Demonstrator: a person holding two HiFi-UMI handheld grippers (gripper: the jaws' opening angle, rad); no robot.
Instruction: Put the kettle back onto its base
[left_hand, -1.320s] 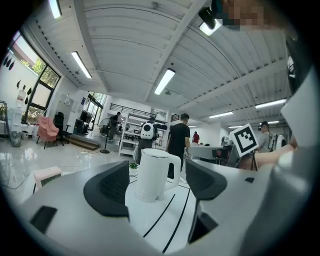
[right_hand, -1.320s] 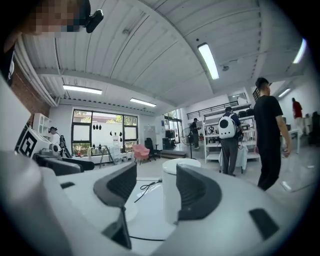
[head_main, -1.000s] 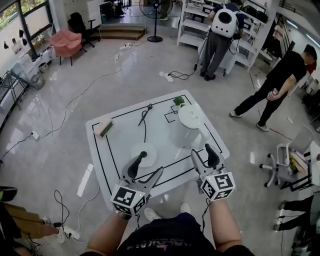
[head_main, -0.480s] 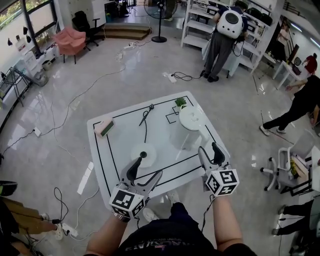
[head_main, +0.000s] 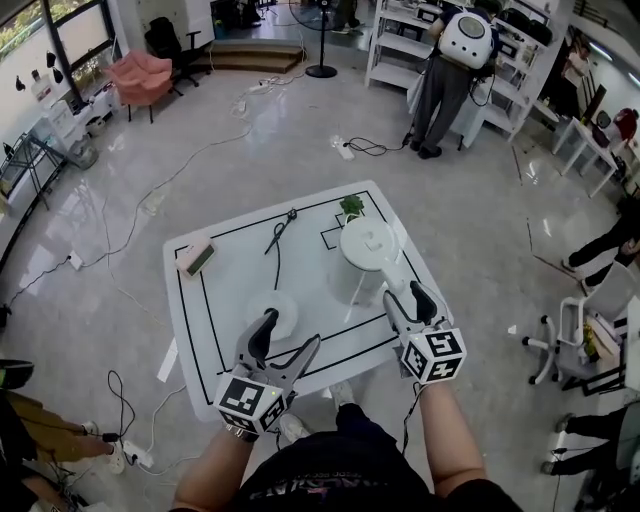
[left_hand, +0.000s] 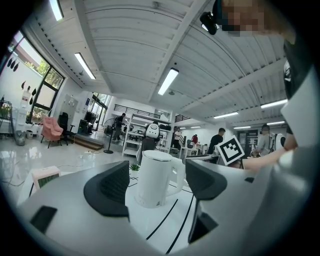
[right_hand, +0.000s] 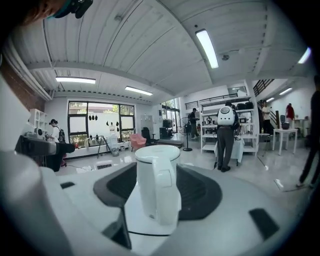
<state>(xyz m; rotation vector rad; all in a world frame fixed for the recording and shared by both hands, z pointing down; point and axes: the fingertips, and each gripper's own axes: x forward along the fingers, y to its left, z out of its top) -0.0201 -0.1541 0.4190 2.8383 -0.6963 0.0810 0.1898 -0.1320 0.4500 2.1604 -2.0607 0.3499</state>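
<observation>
A white kettle (head_main: 365, 255) stands upright on the white table (head_main: 230, 330), right of centre, with its handle turned toward me. Its round white base (head_main: 275, 305) lies to the kettle's left, partly hidden behind my left gripper (head_main: 290, 335), which is open and holds nothing. My right gripper (head_main: 406, 297) is open just short of the kettle's handle. In the right gripper view the kettle (right_hand: 159, 187) stands centred ahead of the jaws, handle first. The left gripper view has the kettle (left_hand: 156, 177) further off, beyond the open jaws.
A pink and green box (head_main: 195, 258) sits at the table's left edge. A black cable (head_main: 278, 235) runs to the base, and a small green plant (head_main: 352, 205) is at the back. A person with a white backpack (head_main: 455, 60) stands by shelves. An office chair (head_main: 560, 340) is at right.
My right gripper has edged forward toward the kettle's handle. My left gripper has moved forward and now covers part of the base. The kettle has stayed where it was.
</observation>
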